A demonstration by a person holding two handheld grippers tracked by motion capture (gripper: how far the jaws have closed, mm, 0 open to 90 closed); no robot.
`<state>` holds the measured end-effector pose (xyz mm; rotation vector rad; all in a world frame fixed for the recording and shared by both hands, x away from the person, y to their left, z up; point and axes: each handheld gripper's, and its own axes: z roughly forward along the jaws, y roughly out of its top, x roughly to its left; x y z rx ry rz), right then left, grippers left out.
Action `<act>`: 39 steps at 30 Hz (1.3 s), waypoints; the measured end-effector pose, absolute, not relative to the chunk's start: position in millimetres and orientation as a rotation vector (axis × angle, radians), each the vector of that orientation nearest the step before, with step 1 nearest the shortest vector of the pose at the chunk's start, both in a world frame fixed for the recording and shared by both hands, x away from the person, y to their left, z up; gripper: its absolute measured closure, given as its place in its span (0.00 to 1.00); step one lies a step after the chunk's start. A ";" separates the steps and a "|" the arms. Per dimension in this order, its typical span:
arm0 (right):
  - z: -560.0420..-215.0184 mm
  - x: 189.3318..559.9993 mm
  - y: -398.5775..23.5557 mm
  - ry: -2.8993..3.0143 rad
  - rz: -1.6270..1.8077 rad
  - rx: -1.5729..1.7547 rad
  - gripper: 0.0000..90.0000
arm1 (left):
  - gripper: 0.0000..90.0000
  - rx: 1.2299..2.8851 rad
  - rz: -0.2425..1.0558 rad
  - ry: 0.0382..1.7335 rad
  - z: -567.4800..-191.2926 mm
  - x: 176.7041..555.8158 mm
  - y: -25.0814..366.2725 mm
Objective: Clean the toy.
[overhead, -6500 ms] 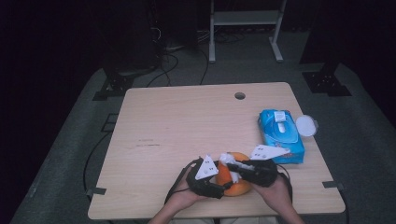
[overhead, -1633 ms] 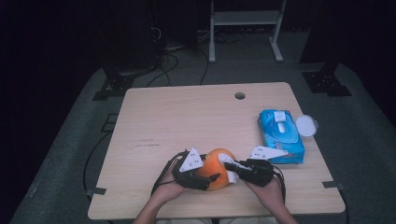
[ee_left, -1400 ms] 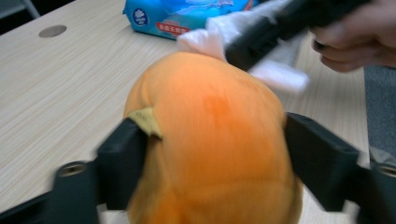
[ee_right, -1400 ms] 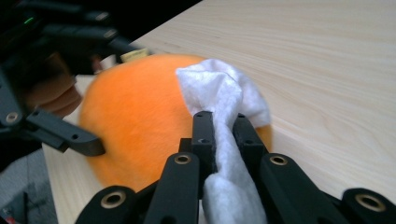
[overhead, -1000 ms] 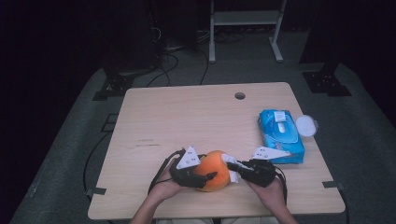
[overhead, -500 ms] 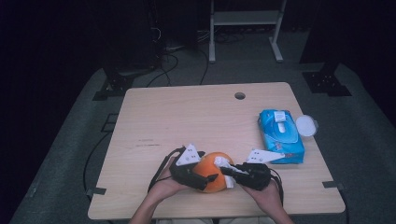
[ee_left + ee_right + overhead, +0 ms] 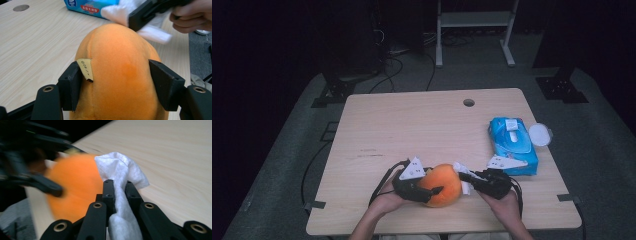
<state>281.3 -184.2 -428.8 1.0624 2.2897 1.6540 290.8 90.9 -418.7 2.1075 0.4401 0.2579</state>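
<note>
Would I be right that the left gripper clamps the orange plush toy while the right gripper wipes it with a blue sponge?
Not quite: the right gripper holds a white wipe, not a blue sponge, as the right gripper view shows. The left gripper does clamp the orange plush toy.

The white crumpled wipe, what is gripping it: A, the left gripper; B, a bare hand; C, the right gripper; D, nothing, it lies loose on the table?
C: in the right gripper view the right gripper has its jaws pinched on the white crumpled wipe, beside the orange plush toy.
</note>
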 end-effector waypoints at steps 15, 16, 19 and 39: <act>-440.7 282.4 -184.3 2.291 1.592 1.131 0.90 | 0.26 2.090 0.192 0.481 -414.8 293.5 94.0; -440.3 282.1 -183.4 2.294 1.591 1.124 0.90 | 0.21 2.079 0.187 0.503 -414.0 295.4 94.7; -439.8 283.0 -183.3 2.298 1.589 1.118 0.90 | 0.15 2.064 0.178 0.563 -416.0 299.8 94.4; -438.0 284.8 -184.2 2.280 1.604 1.076 0.89 | 0.35 2.096 0.279 0.450 -418.6 291.8 90.0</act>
